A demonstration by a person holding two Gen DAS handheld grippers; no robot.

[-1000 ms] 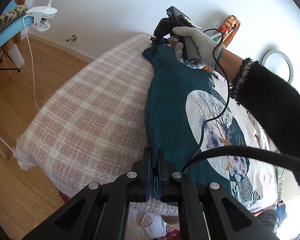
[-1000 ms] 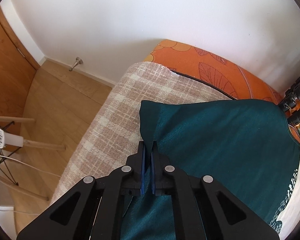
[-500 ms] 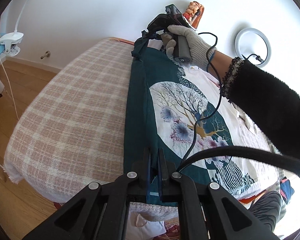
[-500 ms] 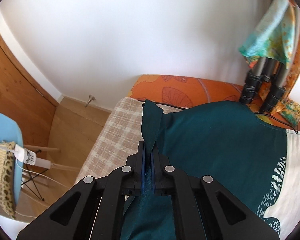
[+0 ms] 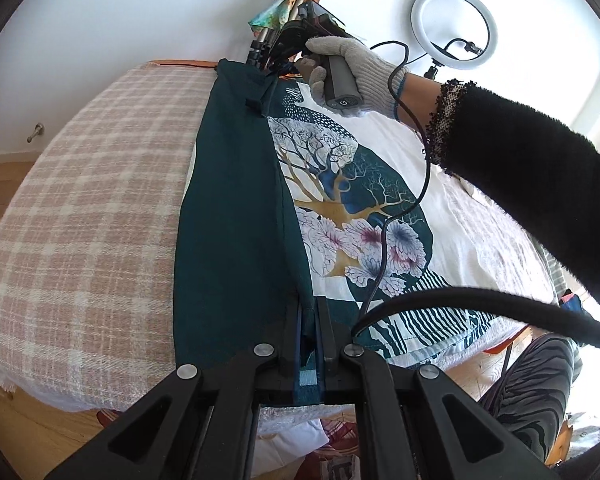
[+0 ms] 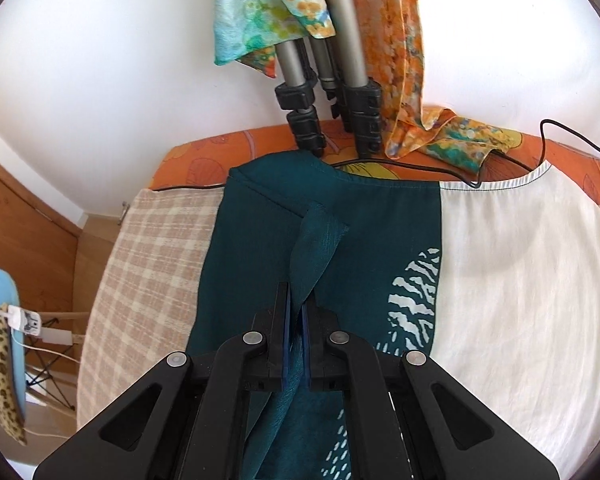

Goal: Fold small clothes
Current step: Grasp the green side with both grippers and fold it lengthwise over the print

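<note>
Both grippers are clamped on the same garment (image 5: 236,208), a teal and white top with a tree-and-flower print (image 5: 352,216), spread across a checked beige blanket (image 5: 88,216) on the bed. The left gripper (image 5: 309,320) has its jaws narrowed onto the near end of the teal edge, with a thin fold of fabric pinched between them. From there a long teal strip runs away towards the far end of the bed, folded over onto the garment so that its right edge lies along the printed white panel.

At the far end, the right gripper (image 5: 278,66) grips the other end of that same edge, held by a gloved hand (image 5: 352,68) in a grey knit glove with a black fuzzy sleeve (image 5: 532,196) behind it. In the right wrist view, the right gripper (image 6: 295,312) has its jaws almost together on a raised, twisted ridge of teal cloth that stands up off the garment (image 6: 260,240). The cream-white part of the top lies flat to the right, with a white striped print near the gripper.

Beyond the garment, an orange patterned bedcover (image 6: 196,164) shows at the far edge of the bed. Tripod legs (image 6: 332,80) stand on it against the white wall, draped with a colourful scarf (image 6: 404,60). A black cable (image 6: 572,136) trails across the far right. A ring light (image 5: 454,26) stands against the wall at the far right in the left wrist view.
</note>
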